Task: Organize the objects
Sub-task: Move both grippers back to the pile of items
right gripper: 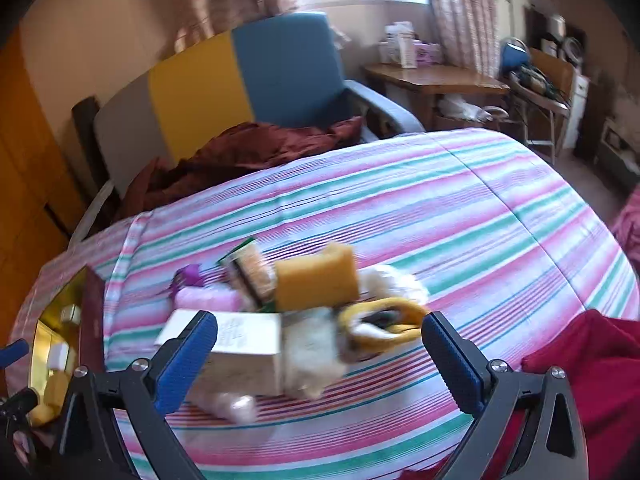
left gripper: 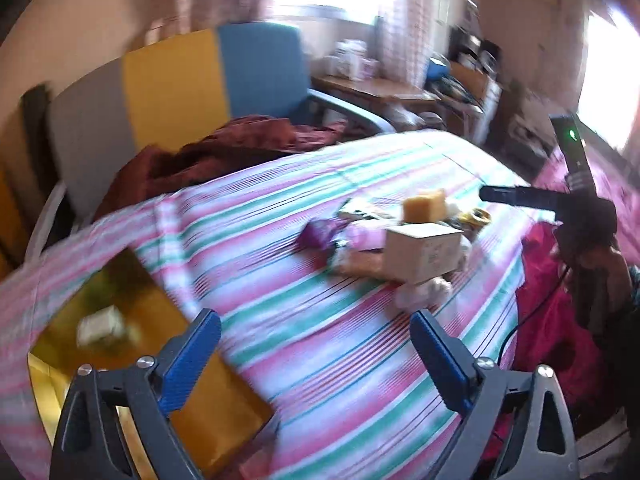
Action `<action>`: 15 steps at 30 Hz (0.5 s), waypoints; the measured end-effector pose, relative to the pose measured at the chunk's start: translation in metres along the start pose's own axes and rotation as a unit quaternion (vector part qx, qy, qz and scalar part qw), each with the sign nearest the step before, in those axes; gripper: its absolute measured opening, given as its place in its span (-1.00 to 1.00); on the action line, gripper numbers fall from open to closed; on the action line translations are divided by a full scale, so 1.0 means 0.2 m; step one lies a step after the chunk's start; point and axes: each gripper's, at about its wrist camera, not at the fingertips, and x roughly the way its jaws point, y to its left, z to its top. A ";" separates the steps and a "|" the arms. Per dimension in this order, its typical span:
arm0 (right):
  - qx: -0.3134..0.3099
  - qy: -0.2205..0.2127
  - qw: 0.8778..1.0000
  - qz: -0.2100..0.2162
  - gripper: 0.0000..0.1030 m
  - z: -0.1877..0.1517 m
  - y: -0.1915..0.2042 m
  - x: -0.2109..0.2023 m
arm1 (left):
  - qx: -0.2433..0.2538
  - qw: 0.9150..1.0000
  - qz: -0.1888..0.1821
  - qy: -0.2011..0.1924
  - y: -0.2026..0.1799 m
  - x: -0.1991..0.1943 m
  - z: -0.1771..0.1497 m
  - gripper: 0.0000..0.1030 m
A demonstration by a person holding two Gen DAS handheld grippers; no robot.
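Left wrist view, reading left to right: the gold box (left gripper: 132, 344) sits at about 9 o'clock from the left gripper (left gripper: 316, 344), a small pale item already lying inside it, and that gripper's blue pads stand wide apart with nothing between them. The pile of loose objects (left gripper: 400, 240) lies on the striped bed (left gripper: 280, 208) at roughly 1 o'clock, well ahead of the fingers, with a white carton (left gripper: 424, 252) in front and a yellow sponge (left gripper: 424, 206) on top. In the right wrist view the same gold box (right gripper: 56, 344) shows at 9 o'clock, and the right gripper (right gripper: 320, 352), also spread wide and empty, hovers just over the pile: the white carton (right gripper: 240, 344) is right by its left finger, long axis running across the jaws from 9 to 3 o'clock, and the yellow sponge (right gripper: 316, 276) sits at 12 o'clock. The right hand looks much the nearer for the next pick.
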 end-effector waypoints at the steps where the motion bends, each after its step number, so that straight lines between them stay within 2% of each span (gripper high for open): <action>1: 0.013 -0.001 1.000 0.002 0.99 0.00 -0.04 0.01 | 0.019 1.000 -0.009 0.004 -0.05 0.03 0.04 0.83; 6: 0.049 0.010 0.999 0.013 0.99 -0.01 -0.15 0.05 | 0.098 0.994 -0.050 0.029 -0.24 0.21 0.21 0.80; 8: 0.059 0.011 0.998 0.024 0.99 0.00 -0.17 0.05 | 0.129 0.987 -0.076 0.051 -0.33 0.30 0.27 0.80; 12: 0.079 0.012 0.996 0.036 0.99 0.01 -0.21 0.04 | 0.192 0.974 -0.097 0.075 -0.46 0.44 0.34 0.79; 15: 0.088 0.014 0.995 0.040 0.99 0.01 -0.22 0.04 | 0.231 0.959 -0.123 0.107 -0.53 0.56 0.38 0.79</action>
